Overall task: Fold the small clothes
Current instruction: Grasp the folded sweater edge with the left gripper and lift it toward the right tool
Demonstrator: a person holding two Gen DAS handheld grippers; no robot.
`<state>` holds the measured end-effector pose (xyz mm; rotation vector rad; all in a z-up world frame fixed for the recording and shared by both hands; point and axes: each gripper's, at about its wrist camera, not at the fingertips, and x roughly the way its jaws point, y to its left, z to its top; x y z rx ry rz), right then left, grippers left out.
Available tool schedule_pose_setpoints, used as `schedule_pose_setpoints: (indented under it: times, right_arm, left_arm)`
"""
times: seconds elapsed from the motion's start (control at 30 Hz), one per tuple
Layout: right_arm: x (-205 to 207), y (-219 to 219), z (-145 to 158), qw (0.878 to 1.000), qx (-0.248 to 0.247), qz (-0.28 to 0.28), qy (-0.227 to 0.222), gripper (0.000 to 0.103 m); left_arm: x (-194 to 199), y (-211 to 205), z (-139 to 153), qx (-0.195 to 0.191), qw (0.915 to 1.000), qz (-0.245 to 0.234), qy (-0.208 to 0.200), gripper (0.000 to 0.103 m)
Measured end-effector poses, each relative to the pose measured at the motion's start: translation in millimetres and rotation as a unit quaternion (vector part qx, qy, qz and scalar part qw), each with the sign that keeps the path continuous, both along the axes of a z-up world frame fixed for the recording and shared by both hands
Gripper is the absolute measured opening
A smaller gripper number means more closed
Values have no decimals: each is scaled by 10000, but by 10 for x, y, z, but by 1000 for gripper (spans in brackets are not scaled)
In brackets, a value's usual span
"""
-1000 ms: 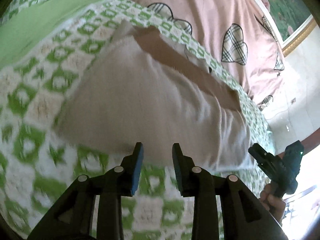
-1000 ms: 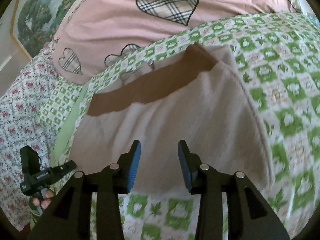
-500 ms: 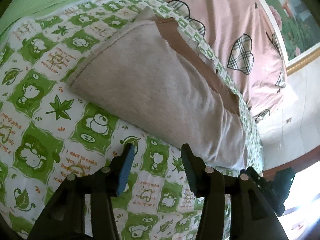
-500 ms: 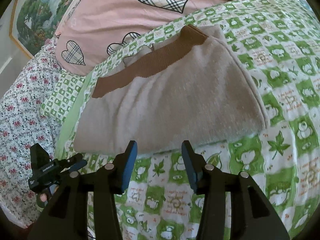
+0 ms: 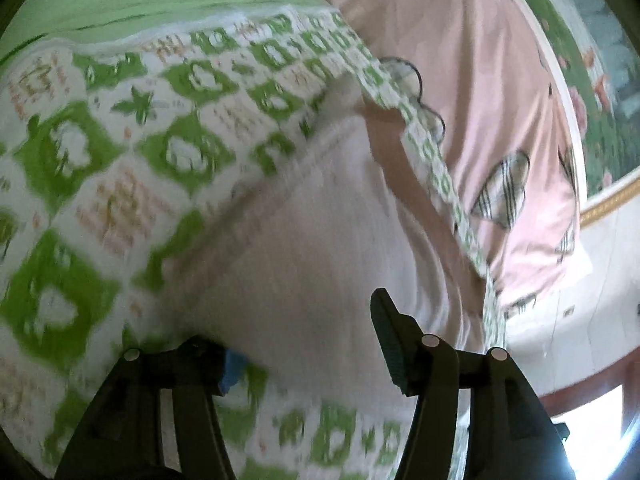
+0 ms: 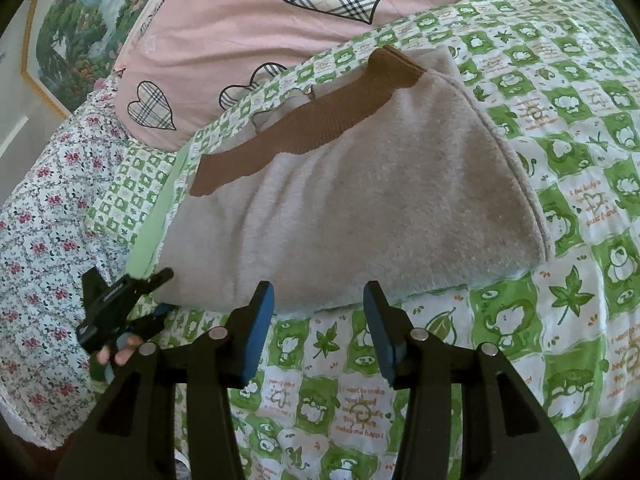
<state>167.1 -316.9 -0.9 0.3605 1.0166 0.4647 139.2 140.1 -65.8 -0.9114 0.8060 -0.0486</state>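
Right gripper (image 6: 318,312): jaws wide apart, holding nothing, hovering just short of the near edge of the folded beige fleece garment with brown ribbed band (image 6: 360,200). Left gripper (image 5: 304,344): jaws spread at the garment's left corner; the blurred view leaves any grip uncertain. The garment lies on the green-and-white cartoon-print bedsheet (image 6: 560,300), near the pink heart-patterned quilt (image 6: 240,20)

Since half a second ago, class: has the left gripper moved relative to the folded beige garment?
Yes. The left gripper has closed in on the folded beige garment's near-left corner; that corner now lies between its open fingers.
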Motion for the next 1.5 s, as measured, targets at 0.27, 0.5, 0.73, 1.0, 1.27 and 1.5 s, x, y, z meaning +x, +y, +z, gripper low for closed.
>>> schedule_pose_setpoints:
  times: [0.27, 0.5, 0.73, 1.0, 1.27, 1.5]
  right_arm:
    - [114, -45, -36, 10000, 38, -21, -35, 48]
    - [276, -169, 57, 9996, 260, 35, -142, 48]
    - [658, -291, 152, 9963, 820, 212, 141, 48]
    - [1226, 222, 61, 9838, 1363, 932, 693, 65]
    - [1888, 980, -246, 9729, 1599, 1178, 1186, 57]
    - [1996, 954, 228, 9852, 964, 1384, 319, 17]
  left_arm:
    - [318, -67, 174, 408, 9988, 76, -261, 8]
    - [344, -697, 811, 1072, 9846, -814, -1113, 7]
    - [473, -1656, 961, 1505, 9605, -1954, -1290, 7]
    - [532, -2018, 687, 1494, 9541, -2366, -1065, 7]
    - [489, -2033, 714, 1818, 9452, -2495, -1067, 7]
    - [489, -2307, 966, 1852, 9344, -2721, -1359, 7]
